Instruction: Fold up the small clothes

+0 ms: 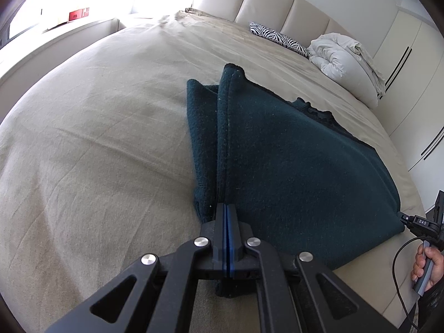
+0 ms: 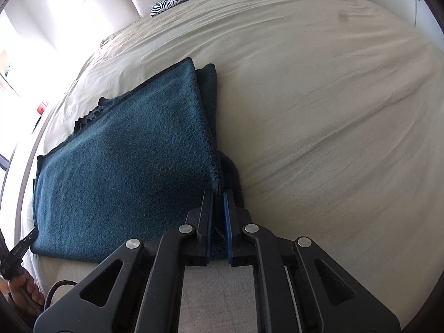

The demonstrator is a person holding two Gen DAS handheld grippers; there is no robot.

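Note:
A dark teal knitted garment lies partly folded on the beige bed sheet. My left gripper is shut on the garment's near left corner and lifts its edge a little. In the right wrist view the same garment spreads to the left. My right gripper is shut on its near right corner, with teal cloth between the pads. Each gripper shows at the far edge of the other's view: the right one and the left one, both at the garment's near corners.
A zebra-print pillow and a white rolled duvet lie at the padded headboard. White wardrobe doors stand to the right of the bed. A window ledge with a red box is at the far left.

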